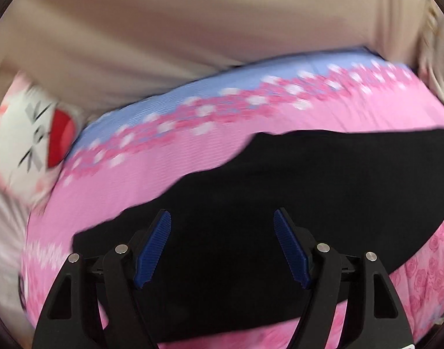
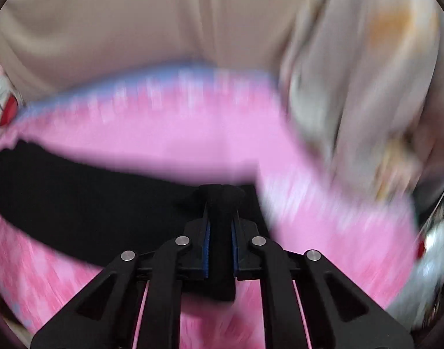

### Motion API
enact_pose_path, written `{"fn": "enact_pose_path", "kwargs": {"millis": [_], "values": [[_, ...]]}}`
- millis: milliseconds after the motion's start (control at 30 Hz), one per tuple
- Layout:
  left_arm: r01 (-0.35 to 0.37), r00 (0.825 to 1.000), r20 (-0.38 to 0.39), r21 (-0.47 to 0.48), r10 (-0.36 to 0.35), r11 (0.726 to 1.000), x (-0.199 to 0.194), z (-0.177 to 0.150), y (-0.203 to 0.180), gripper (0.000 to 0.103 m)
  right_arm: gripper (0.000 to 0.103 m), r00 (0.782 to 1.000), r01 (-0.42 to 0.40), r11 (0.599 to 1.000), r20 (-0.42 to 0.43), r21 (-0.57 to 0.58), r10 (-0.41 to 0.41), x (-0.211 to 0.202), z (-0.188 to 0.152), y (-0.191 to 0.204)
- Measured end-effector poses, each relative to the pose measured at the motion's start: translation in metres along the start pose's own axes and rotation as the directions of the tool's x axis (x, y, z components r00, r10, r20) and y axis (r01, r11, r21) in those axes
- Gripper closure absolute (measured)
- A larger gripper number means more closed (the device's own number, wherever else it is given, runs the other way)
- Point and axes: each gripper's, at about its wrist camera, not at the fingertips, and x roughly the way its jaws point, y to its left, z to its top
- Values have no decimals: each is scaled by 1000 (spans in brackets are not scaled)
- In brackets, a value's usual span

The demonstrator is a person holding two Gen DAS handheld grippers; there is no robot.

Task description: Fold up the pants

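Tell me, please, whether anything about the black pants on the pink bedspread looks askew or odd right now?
Nothing looks damaged. The black pants lie across the pink bedspread with an uneven, wavy top edge, and the right tongs pinch up a bunched fold of them. The left tongs hang open above the cloth.

Left gripper [image 1: 222, 226]: jaws spread wide, nothing between. Right gripper [image 2: 221, 218]: jaws pinched on black pants [image 2: 76, 203].

Pink floral bedspread [image 1: 193, 157], beige curtain [image 1: 164, 29]
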Motion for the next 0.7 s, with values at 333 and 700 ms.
{"fn": "enact_pose_path", "kwargs": {"millis": [333, 700], "values": [[-45, 994, -104, 11, 45, 999, 45, -15, -28, 32, 38, 941, 213, 975, -258, -58, -221, 43, -89, -42], [-134, 987, -101, -98, 124, 986, 47, -6, 9, 31, 60, 956, 88, 984, -291, 153, -40, 103, -64, -35]]}}
